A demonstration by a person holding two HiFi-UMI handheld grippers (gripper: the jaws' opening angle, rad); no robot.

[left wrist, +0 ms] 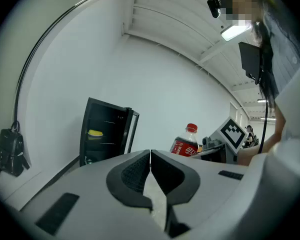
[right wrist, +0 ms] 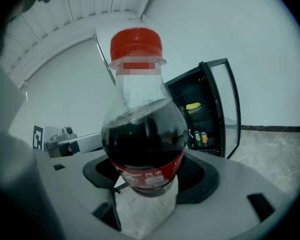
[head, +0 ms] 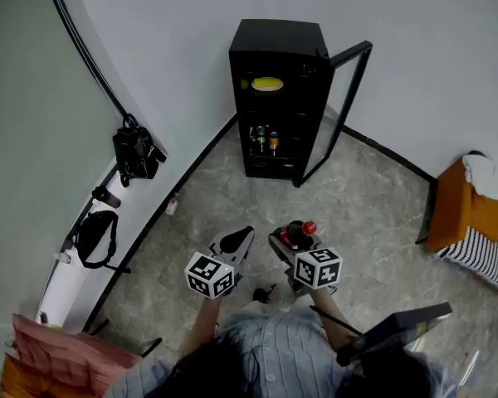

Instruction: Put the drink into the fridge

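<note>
- Right gripper view: the drink bottle (right wrist: 142, 134) is gripped upright by the right gripper (right wrist: 146, 183), with pads (right wrist: 200, 176) at 3 and 9 o'clock of its belly.
- The left gripper (left wrist: 150, 170) is pressed closed, empty.
- The open fridge (head: 274, 38) is seen at 12 o'clock in the head view, well apart.

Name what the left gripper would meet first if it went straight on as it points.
Nothing close: the left gripper aims just right of the fridge door, so probably floor or wall; depth unclear.
</note>
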